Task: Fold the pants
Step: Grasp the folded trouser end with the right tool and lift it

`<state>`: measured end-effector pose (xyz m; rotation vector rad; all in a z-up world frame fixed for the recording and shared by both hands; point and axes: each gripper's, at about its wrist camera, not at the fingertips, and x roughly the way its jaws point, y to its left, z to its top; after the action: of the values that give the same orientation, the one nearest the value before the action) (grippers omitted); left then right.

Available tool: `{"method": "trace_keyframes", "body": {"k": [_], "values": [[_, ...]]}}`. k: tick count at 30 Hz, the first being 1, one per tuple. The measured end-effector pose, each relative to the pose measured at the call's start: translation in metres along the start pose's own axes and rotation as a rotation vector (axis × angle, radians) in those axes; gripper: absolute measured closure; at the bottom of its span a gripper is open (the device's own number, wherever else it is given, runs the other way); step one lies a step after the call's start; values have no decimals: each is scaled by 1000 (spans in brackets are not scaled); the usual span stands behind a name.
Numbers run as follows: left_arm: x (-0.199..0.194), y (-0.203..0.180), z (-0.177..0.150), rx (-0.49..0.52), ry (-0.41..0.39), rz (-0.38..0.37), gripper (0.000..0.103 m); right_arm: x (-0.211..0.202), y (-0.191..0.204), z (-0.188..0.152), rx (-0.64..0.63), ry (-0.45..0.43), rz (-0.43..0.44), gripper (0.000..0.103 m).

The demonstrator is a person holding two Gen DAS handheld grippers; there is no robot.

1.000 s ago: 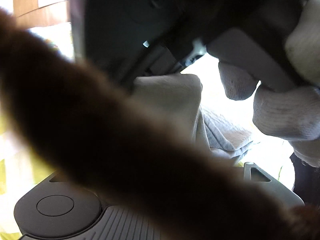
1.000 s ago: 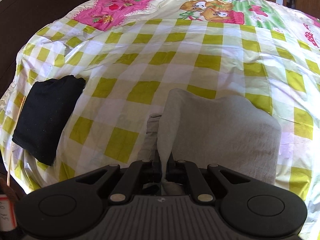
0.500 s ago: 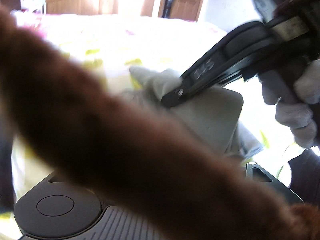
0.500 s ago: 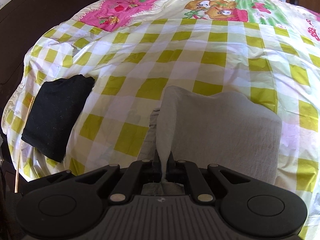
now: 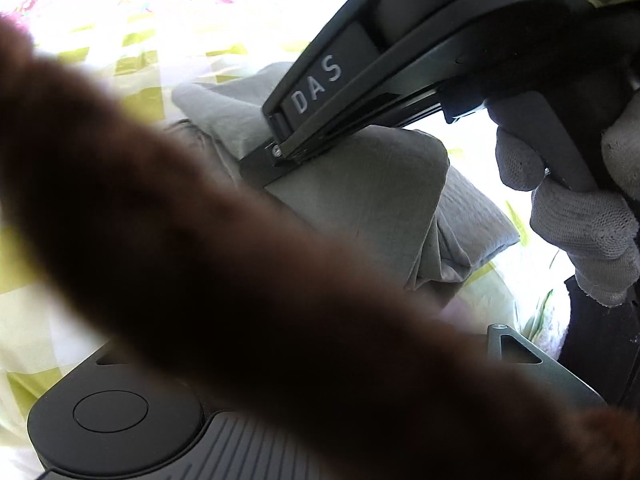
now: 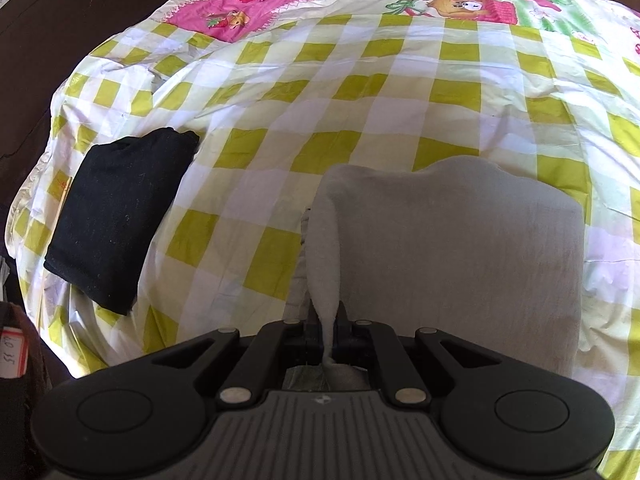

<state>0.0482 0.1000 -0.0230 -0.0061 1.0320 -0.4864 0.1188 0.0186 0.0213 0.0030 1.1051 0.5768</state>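
The grey pants [image 6: 460, 240] lie folded into a thick block on the checked bed cover. My right gripper [image 6: 324, 336] is shut on a pinched edge of the grey fabric at the block's left side and lifts it slightly. In the left wrist view the pants [image 5: 360, 200] show with the right gripper [image 5: 280, 152] clamped on their top layer, held by a white-gloved hand [image 5: 580, 232]. A blurred brown sleeve [image 5: 240, 280] crosses that view and hides my left gripper's fingers.
A folded black garment [image 6: 116, 216] lies on the left side of the bed near its edge. The yellow-and-white checked cover [image 6: 360, 92] stretches far ahead, with pink and cartoon panels at the back. Dark floor lies beyond the left edge.
The right gripper keeps its hold on the grey fabric and has drawn back slightly. The left wrist view has swung, so the right gripper now looms larger and closer.
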Motion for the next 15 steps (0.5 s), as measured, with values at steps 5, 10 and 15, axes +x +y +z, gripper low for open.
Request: {"method": "trace_keyframes", "body": {"k": [5, 10, 15], "values": [[4, -7, 0, 28, 15, 14, 34, 2, 5, -5, -15, 4, 25, 81], [7, -7, 1, 41, 23, 17, 35, 9, 1, -10, -16, 44, 114, 75], [-4, -11, -2, 45, -7, 39, 35, 3, -4, -15, -11, 63, 185, 62]]}}
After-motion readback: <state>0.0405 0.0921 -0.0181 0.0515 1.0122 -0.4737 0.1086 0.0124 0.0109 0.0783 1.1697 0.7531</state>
